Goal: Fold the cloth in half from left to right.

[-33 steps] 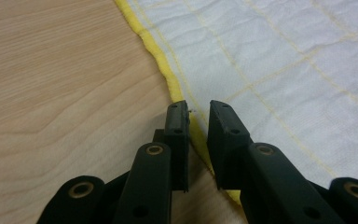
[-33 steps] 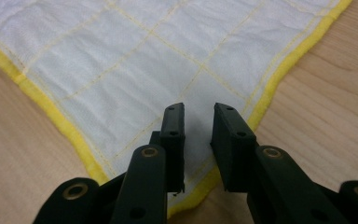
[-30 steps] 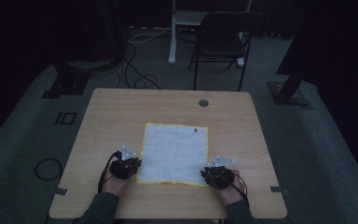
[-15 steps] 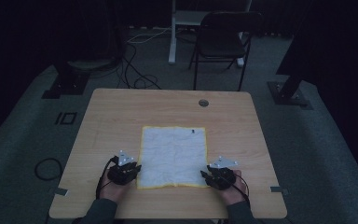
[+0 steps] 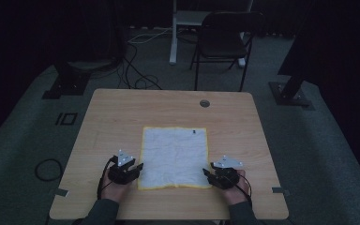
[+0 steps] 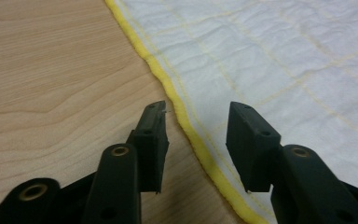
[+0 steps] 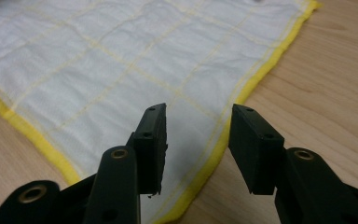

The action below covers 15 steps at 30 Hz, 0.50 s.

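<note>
Dim floor and a folding chair point(image 5: 225, 40) surround the wooden desk point(image 5: 122, 117), where a white, yellow-edged cloth point(image 5: 174, 154) lies flat near its front edge. Left tongs point(image 5: 133, 169) and right tongs point(image 5: 209, 174) straddle its 2 near corners, having just opened wide, gripping nothing, likely releasing it after spreading.

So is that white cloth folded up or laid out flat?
Laid out flat. The cloth lies spread on the table, its yellow hem showing on all four sides and no layer doubled over.
</note>
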Motion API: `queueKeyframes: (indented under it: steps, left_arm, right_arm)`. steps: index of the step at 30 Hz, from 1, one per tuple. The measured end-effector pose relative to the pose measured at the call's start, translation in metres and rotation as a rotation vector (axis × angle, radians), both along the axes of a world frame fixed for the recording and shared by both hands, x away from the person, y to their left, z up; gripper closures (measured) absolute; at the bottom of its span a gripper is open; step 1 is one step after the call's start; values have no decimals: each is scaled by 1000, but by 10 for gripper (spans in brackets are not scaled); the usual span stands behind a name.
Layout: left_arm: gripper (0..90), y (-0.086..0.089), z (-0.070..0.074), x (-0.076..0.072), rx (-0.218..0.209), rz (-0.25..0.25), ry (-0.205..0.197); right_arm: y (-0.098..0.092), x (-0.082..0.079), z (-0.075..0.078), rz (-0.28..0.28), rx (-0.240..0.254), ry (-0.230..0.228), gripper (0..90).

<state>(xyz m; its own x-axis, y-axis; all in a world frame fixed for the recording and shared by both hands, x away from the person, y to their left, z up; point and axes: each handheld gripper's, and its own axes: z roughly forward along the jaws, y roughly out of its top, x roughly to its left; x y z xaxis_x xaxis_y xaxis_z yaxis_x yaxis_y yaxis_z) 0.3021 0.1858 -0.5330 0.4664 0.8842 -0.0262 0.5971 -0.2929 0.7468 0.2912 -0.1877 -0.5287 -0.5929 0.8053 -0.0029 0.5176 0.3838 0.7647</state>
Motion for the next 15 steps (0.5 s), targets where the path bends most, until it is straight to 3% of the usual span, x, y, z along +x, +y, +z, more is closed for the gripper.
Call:
queueKeyframes:
  steps: [8,15]
  left_arm:
    - [540,-7,-6,14,31,65,20]
    - [507,-10,-9,21,16,85,14]
  right_arm:
    - [-3,3,1,-13,13,0,566]
    - [-4,4,1,-18,13,-6,566]
